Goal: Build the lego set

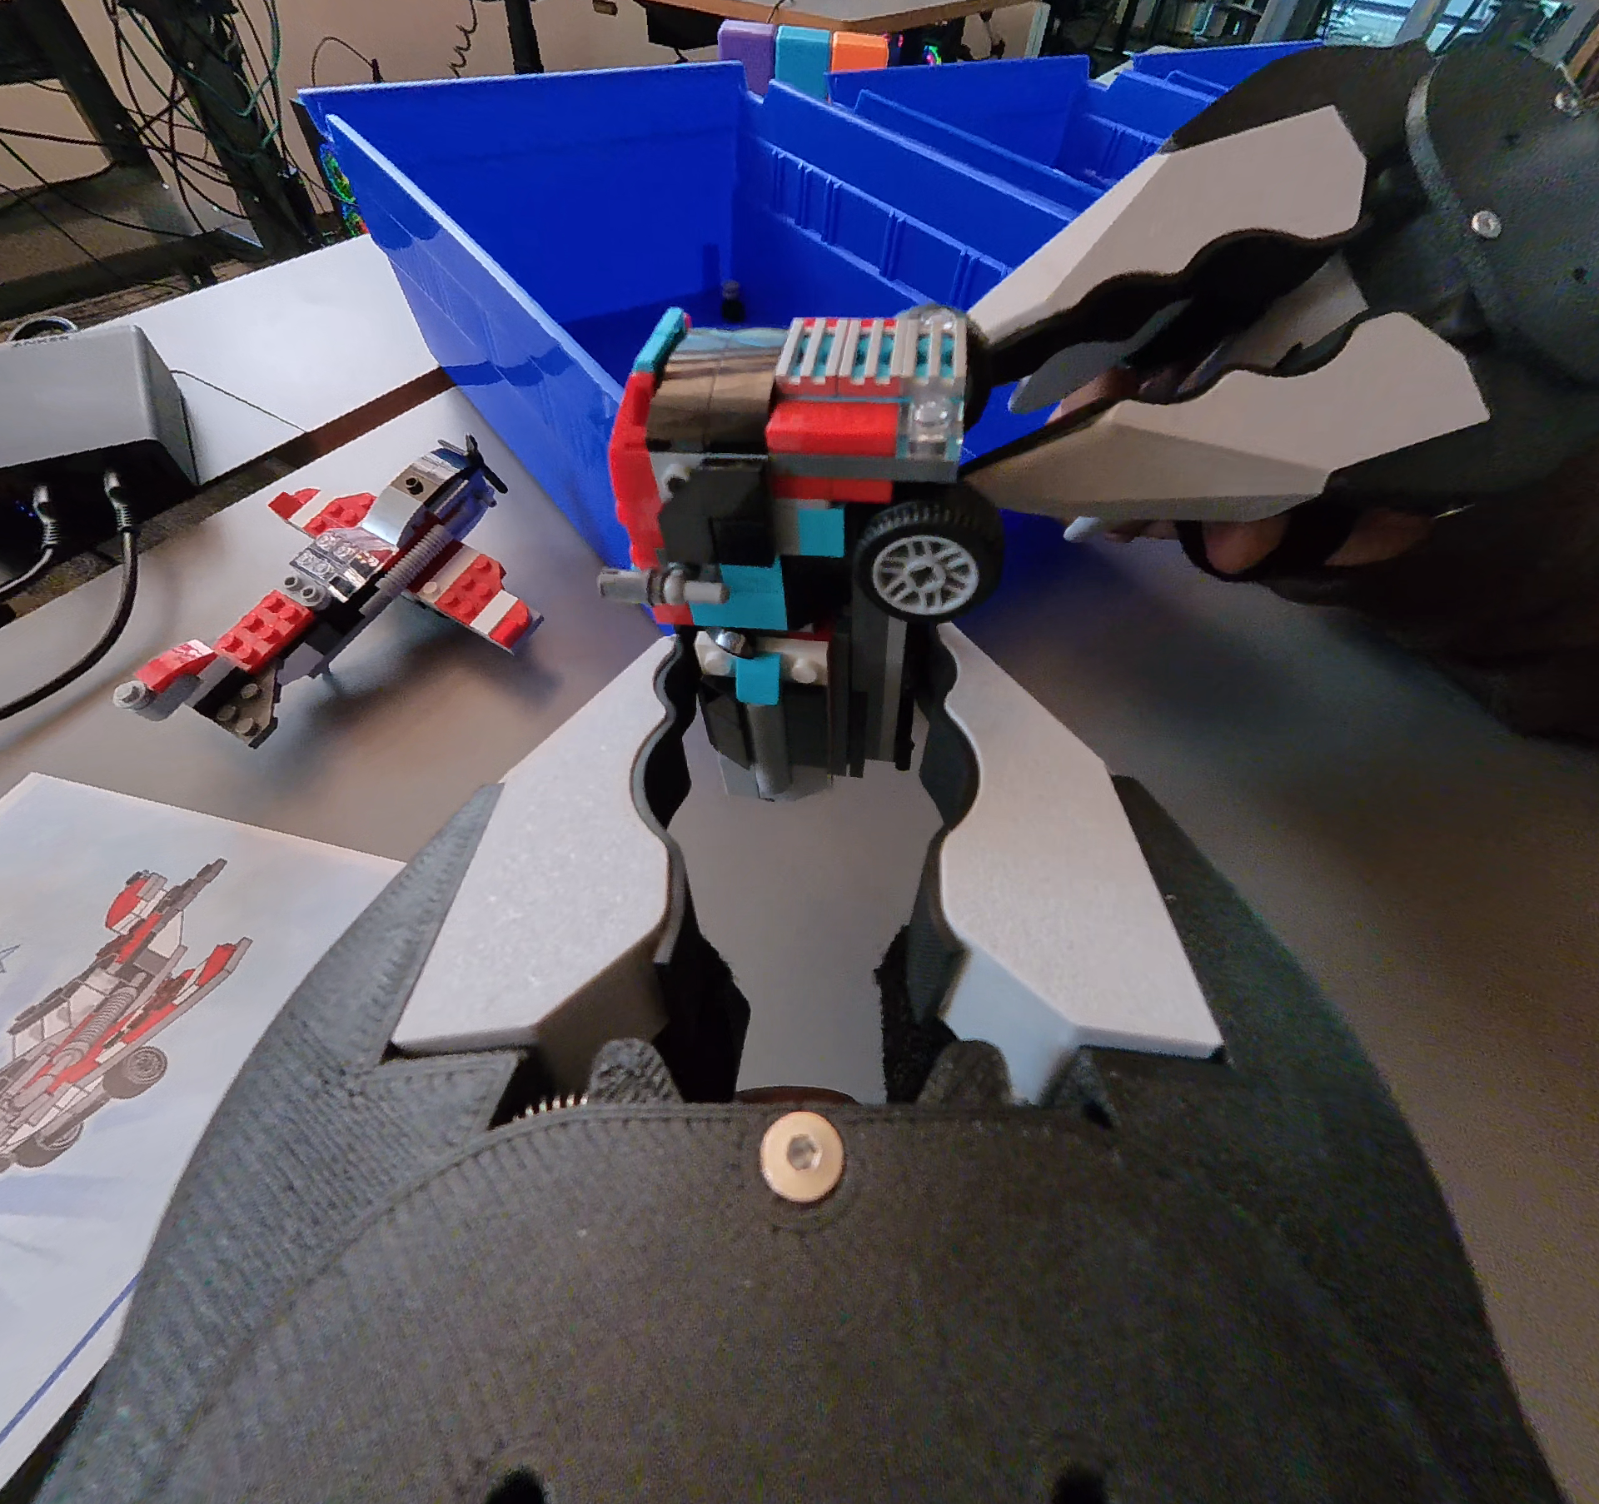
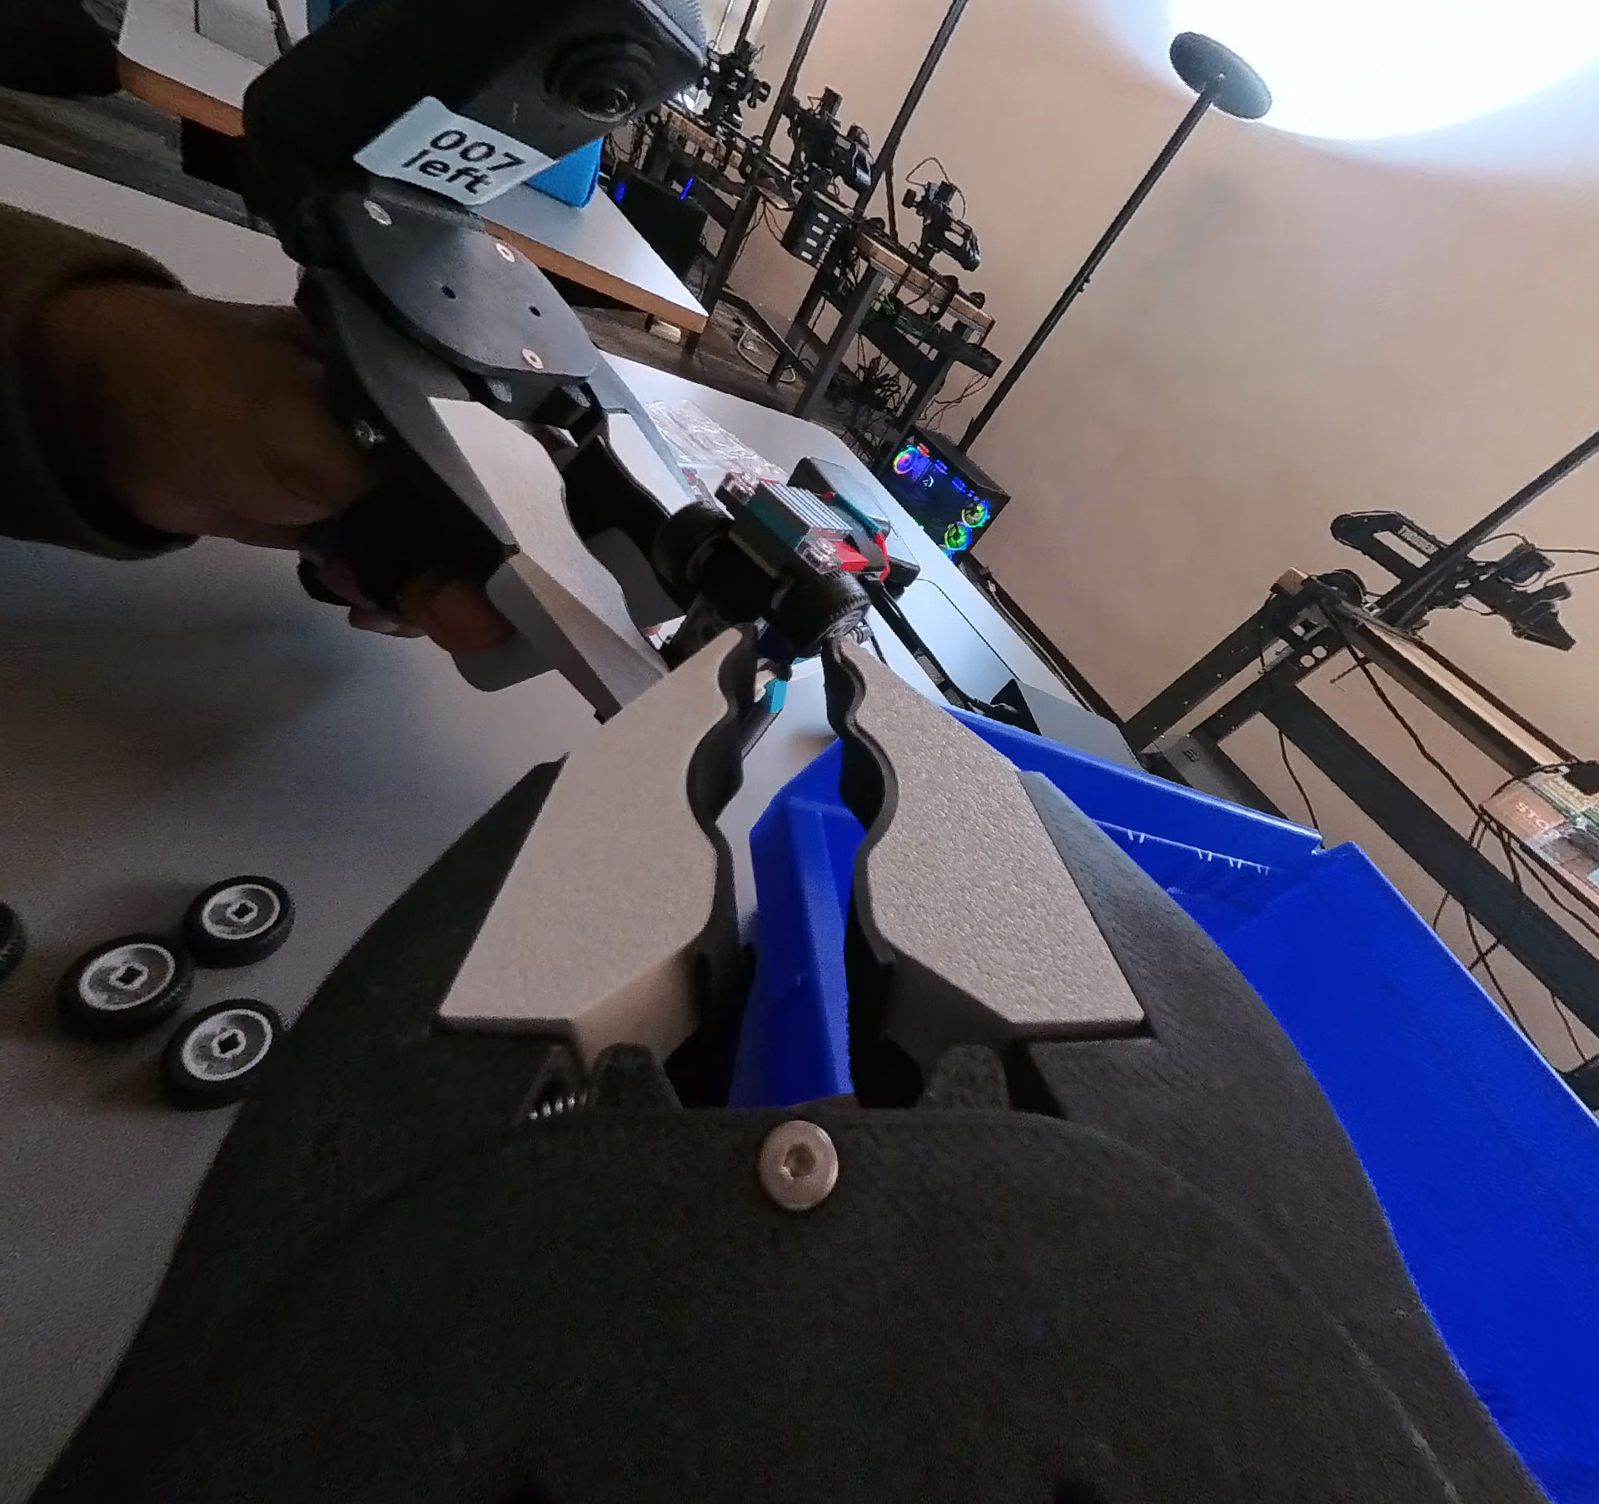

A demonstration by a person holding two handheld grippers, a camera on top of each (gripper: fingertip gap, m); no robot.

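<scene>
The grey tabletop (image 1: 1298,770) is seen carrying a blue bin (image 1: 554,191) at its far side. Above the tabletop, in front of the bin, a brick-built toy car (image 1: 779,511) is held up on end. Its lower end is clamped between the jaws of the left gripper (image 1: 805,710), which are set fairly wide around it. Its upper end, at the wheel (image 1: 930,567), is gripped by the narrow jaws of the right gripper (image 2: 783,666). A red toy plane (image 1: 337,589) is seen to the left, and three loose wheels (image 2: 173,987) are laid nearby.
</scene>
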